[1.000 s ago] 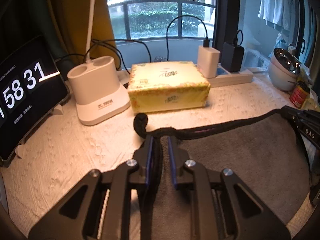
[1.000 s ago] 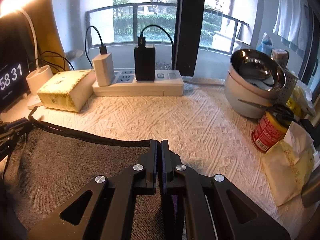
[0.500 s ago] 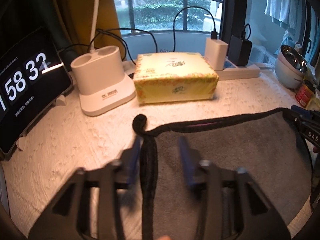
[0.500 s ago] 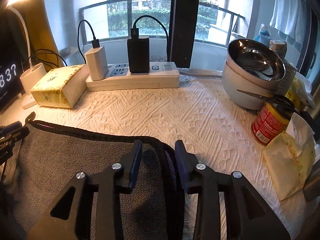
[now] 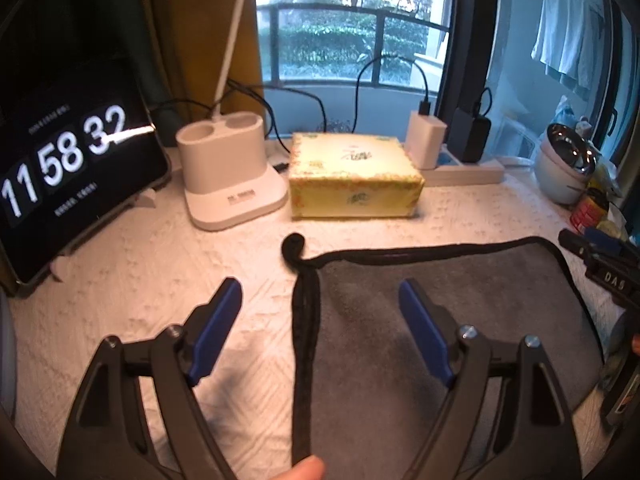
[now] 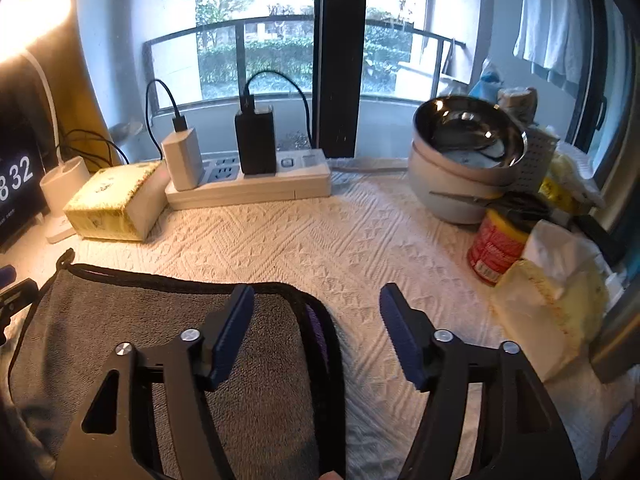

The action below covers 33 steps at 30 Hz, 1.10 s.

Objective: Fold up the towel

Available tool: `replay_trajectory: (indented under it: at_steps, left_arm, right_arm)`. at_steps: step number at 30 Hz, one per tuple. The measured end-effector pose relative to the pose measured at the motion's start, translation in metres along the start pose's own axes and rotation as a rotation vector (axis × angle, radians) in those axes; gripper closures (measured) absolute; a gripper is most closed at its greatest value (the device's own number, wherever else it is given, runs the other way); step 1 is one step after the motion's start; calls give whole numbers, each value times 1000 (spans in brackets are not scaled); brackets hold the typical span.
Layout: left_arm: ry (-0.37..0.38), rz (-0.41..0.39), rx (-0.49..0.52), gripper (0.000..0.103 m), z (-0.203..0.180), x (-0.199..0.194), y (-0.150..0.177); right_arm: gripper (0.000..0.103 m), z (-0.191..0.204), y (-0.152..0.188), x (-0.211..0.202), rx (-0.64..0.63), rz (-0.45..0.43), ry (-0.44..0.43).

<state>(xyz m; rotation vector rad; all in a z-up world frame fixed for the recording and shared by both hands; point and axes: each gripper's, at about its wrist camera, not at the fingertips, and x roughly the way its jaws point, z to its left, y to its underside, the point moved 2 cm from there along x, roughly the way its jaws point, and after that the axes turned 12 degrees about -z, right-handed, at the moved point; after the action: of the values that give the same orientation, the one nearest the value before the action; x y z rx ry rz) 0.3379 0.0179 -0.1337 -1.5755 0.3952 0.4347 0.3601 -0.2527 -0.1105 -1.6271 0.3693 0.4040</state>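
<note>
Worktop (image 6: 304, 240) under a white textured cloth carries everything, its far edge lined with household things so the near middle stays free for folding. Grey terry towel with black piping (image 5: 440, 320) lies flat at the near edge, apparently doubled over, a purple layer peeking out at its right border; its top-left corner ends in a small black loop. Black tablet showing a flip clock (image 5: 60, 184) leans at the far left corner, turned toward the person. Yellow floral tissue box (image 5: 352, 176) sits at the far edge, well apart from the towel. Left tool (image 5: 316, 312) hangs wide, its blue pads straddling the towel's left border, holding nothing. Right tool (image 6: 316, 320) likewise gapes over the right border, probably just released so the fold can settle.
</note>
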Motion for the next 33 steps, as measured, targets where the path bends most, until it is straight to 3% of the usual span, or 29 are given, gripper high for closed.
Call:
replay_trajectory:
  at_steps: [10,27,33]
  left_arm:
    - [9,-32,11,21,-6,-37,6]
    - [-21,-98,-27,21,4,-143,7]
    - [1,-102,-33,21,2,-170,12]
  right_arm:
    - [33,9,-2,-46,-6,-37,-19]
    - [33,19,12,-136,-17,-90,-91]
    - [33,20,14,-168,-3,-123,-112]
